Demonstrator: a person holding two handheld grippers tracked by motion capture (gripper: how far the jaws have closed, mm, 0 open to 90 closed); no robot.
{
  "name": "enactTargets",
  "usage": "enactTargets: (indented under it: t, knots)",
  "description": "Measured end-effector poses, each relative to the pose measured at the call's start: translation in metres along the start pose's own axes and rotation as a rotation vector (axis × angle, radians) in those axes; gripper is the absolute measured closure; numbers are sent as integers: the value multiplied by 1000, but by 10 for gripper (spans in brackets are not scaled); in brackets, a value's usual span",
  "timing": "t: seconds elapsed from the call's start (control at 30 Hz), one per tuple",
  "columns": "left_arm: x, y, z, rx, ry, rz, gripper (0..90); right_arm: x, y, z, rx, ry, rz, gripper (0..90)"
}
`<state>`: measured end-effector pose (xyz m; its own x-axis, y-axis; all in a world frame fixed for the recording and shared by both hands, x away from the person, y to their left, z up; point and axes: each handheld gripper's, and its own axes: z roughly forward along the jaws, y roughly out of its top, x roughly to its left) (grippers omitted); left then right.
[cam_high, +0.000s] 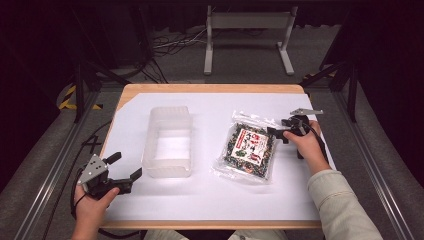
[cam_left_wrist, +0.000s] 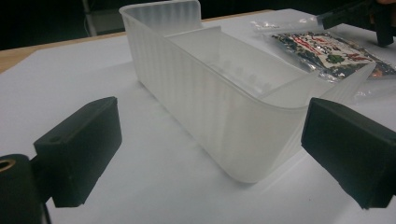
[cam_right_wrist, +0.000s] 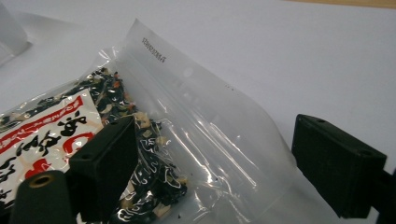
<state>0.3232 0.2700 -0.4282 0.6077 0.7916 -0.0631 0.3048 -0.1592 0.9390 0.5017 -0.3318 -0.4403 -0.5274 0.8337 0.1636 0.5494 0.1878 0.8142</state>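
Snack bag (cam_high: 248, 148) lies flat on the white sheet (cam_high: 210, 200) covering the tabletop (cam_high: 210, 88), right of centre and nearer the right edge, a clear pouch with a red-and-white label over dark mixed contents. Our right tongs (cam_high: 276, 133) are at the bag's upper right corner, jaws released and straddling the clear sealed end. In the right gripper view the right tongs (cam_right_wrist: 212, 163) show one jaw over the filled part and the other over bare plastic near the edge; nothing is pinched yet.

Translucent plastic bin (cam_high: 168, 141) stands upright left of centre, well apart from the bag, and looks empty. Our left tongs (cam_high: 124, 169) sit near the front left corner of the tabletop, released, holding nothing, aimed at the bin's near end. In the left gripper view the left tongs (cam_left_wrist: 212, 154) frame the bin (cam_left_wrist: 205, 88) corner without touching it.

Progress, as we judge it: very early. The bag is not gripped, not lifted and not in the bin. What seems left: close on the bag's sealed end, lift it, carry it leftward across the sheet and lower it into the bin, perhaps with the left tongs steadying the bin wall.
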Motion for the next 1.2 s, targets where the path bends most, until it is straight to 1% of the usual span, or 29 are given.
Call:
enactTargets:
  t: [0.03, 0.1, 0.23, 0.3, 0.33, 0.4, 0.47, 0.5, 0.6, 0.63, 0.67, 0.73, 0.8, 0.83, 0.87, 0.9, 0.93, 0.97, 1.07, 1.1, 1.2]
  knots:
    - [0, 0, 0, 1, 0, 1, 61, 0, 0, 1, 7, 14, 0, 154]
    - [0, 0, 0, 2, 0, 1, 61, 1, 0, 1, 14, 25, -1, 162]
    - [-1, 0, 1, 4, 0, -1, 61, 2, 0, 2, 29, 37, 5, 189]
    - [0, -1, 1, 13, 3, -1, 62, 4, 0, 3, 42, 38, 4, 208]
    - [0, -1, 2, 13, 3, -2, 62, 4, 0, 3, 44, 37, -4, 213]
    - [0, -1, 2, 14, 3, -3, 63, 5, -1, 3, 51, 30, -4, 242]
    - [0, -1, 2, 13, 2, -3, 63, 5, -1, 3, 60, 26, -4, 295]
    - [0, -1, 2, 14, 2, -3, 63, 5, -1, 3, 74, 18, -13, 324]
    - [0, -1, 2, 17, 0, -11, 64, 5, -1, 1, 84, 15, -22, 373]
    - [0, -1, 2, 17, 0, -12, 64, 5, -1, 0, 89, 10, -34, 424]
    - [0, -1, 2, 19, 0, -12, 64, 5, 0, -1, 86, 3, -42, 456]
    - [0, -1, 3, 20, -1, -12, 64, 6, 1, -4, 90, 8, -53, 534]
    - [-1, -1, 3, 23, -1, -10, 64, 7, 2, -6, 94, -5, -75, 645]
    - [-1, -1, 3, 23, -2, -10, 64, 7, 2, -7, 97, -6, -87, 651]
    - [-1, -1, 3, 24, -4, -12, 64, 7, 2, -7, 96, -6, -88, 657]
    - [-1, -1, 3, 25, -4, -12, 64, 7, 2, -7, 97, -6, -94, 683]
    - [-1, -1, 3, 21, -4, -16, 64, 8, 3, -8, 97, -14, -105, 774]
    - [0, -1, 2, 18, -6, -20, 64, 8, 3, -9, 97, -11, -121, 804]
    - [0, -1, 2, 14, -7, -24, 63, 8, 4, -11, 103, -4, -140, 894]
    - [0, -1, 2, 15, -7, -24, 63, 9, 4, -11, 106, -2, -149, 900]
    - [0, 0, 1, 16, -7, -32, 61, 10, 5, -12, 105, -3, -152, 900]
